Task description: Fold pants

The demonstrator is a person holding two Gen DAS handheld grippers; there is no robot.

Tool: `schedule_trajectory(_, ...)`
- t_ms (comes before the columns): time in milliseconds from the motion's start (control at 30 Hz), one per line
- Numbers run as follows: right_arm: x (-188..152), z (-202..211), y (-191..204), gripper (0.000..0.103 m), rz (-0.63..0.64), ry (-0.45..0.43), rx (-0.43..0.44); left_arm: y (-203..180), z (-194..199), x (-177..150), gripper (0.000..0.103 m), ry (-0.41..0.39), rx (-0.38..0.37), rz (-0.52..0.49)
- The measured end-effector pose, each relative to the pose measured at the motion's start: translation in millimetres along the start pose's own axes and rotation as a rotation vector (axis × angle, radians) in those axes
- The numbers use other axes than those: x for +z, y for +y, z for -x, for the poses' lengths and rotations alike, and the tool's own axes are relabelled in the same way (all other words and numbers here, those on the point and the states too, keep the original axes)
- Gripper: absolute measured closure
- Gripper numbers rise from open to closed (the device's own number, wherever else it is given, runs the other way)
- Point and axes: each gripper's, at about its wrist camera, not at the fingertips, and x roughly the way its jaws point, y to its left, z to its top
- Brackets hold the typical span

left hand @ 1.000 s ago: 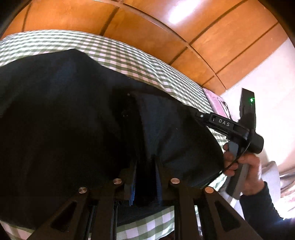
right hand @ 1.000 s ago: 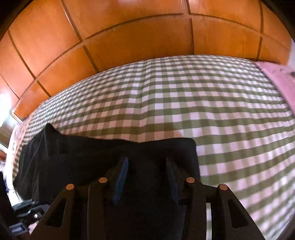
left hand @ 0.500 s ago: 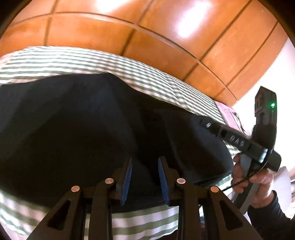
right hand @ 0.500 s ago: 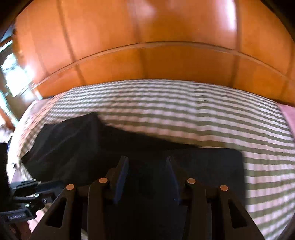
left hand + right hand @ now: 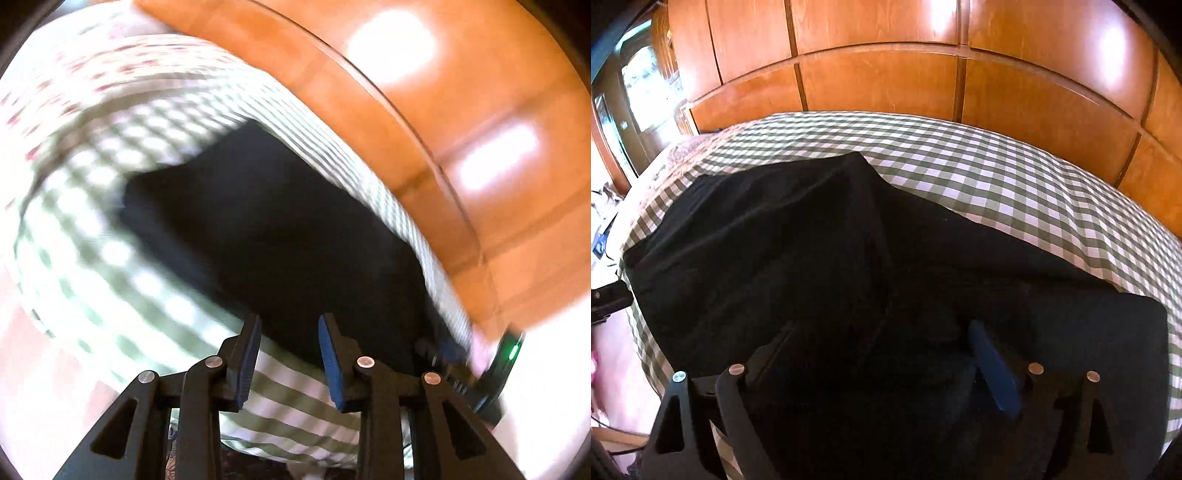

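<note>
Black pants [image 5: 820,258] lie on the checked bed [image 5: 1015,184] beneath your right gripper [image 5: 882,354], fingers opening wide, left gripper [image 5: 290,347] narrowly parted and empty; release done, regrasp an edge for another fold.

The black fabric pants [image 5: 820,258] lie flat on the green-and-white checked bed [image 5: 1015,184] — a wide bare stretch of checked cover lies open beyond them. Past that stretch, glossy orange-brown wooden panelling [image 5: 886,85] walls off the far side — nothing passes there.
</note>
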Motion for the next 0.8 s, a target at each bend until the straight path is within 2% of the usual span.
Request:
schedule_trajectory(33,0,0,0,0.011,-0.006,-0.005,0.006,14,9,4,0.072,-0.04,-0.002,0.046)
schedule_trajectory(133,-1,0,-1,0.011,-0.036,-0.023,0.028,38,16,9,0.07,-0.092,0.009,0.137)
schedule_trajectory(333,-1,0,-4,0.011,-0.052,-0.034,0.039,67,8,22,0.066,-0.109,0.018,0.264)
schedule_trajectory(467,-1,0,-3,0.011,-0.053,-0.038,0.041,91,-3,29,0.065,-0.078,-0.009,0.346)
schedule_trajectory(533,-1,0,-1,0.011,-0.052,-0.04,0.035,96,-5,32,0.066,-0.099,-0.021,0.363)
schedule_trajectory(633,-2,0,-1,0.011,-0.054,-0.045,0.036,106,-11,36,0.068,-0.098,-0.034,0.394)
schedule_trajectory(733,-2,0,-2,0.011,-0.065,-0.053,0.041,101,-9,37,0.081,-0.087,-0.003,0.389)
schedule_trajectory(800,-2,0,-1,0.011,-0.068,-0.057,0.041,85,-3,40,0.087,-0.102,0.012,0.34)
